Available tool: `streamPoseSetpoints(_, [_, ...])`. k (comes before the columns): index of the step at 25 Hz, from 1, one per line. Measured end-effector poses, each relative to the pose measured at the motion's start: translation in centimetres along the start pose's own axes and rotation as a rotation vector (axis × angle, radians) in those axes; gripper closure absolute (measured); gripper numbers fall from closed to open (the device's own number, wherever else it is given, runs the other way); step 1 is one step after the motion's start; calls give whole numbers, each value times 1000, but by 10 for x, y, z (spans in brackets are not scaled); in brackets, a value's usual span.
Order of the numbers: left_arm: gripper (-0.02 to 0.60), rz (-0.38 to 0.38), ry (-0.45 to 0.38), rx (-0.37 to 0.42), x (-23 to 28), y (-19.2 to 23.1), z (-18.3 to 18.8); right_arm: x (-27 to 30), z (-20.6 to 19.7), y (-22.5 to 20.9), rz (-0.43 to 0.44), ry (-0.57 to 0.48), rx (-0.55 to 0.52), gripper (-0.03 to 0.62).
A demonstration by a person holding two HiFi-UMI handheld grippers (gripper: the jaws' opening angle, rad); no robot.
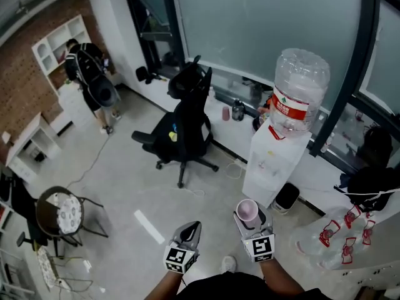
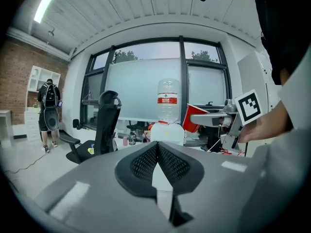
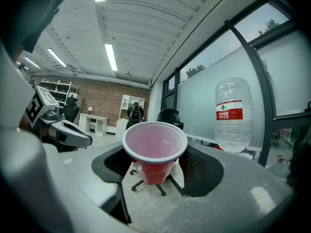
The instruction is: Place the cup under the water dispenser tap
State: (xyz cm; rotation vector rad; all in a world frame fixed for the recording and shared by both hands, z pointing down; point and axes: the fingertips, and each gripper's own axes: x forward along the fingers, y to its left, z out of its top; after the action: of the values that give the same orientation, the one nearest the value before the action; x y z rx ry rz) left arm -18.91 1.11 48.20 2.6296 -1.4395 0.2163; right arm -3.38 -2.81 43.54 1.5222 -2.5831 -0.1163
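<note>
A red cup (image 1: 247, 210) with a white rim stands upright between the jaws of my right gripper (image 1: 249, 216), which is shut on it; in the right gripper view the cup (image 3: 154, 152) fills the middle. The white water dispenser (image 1: 275, 161) with its clear bottle (image 1: 299, 92) stands ahead and slightly right, a stretch of floor away from the cup. My left gripper (image 1: 187, 233) is beside the right one, shut and holding nothing. In the left gripper view its jaws meet at the tips (image 2: 158, 147), with the dispenser (image 2: 167, 132) behind them and the cup (image 2: 194, 118) to the right.
A black office chair (image 1: 184, 120) stands left of the dispenser. A small black bin (image 1: 287, 197) sits at the dispenser's foot. A plastic bag of empty bottles (image 1: 337, 236) lies at the right. A person (image 1: 87, 74) stands far back left, and a round chair (image 1: 59, 212) is at the left.
</note>
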Motion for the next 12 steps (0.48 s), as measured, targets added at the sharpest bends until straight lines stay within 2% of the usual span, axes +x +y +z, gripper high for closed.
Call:
streamPoseSetpoints(6, [565, -18, -9, 10, 43, 1, 9, 15, -4, -39, -34, -2, 0, 298])
streamPoseSetpoints(12, [565, -42, -13, 13, 71, 5, 18, 24, -8, -60, -64, 2, 9, 298])
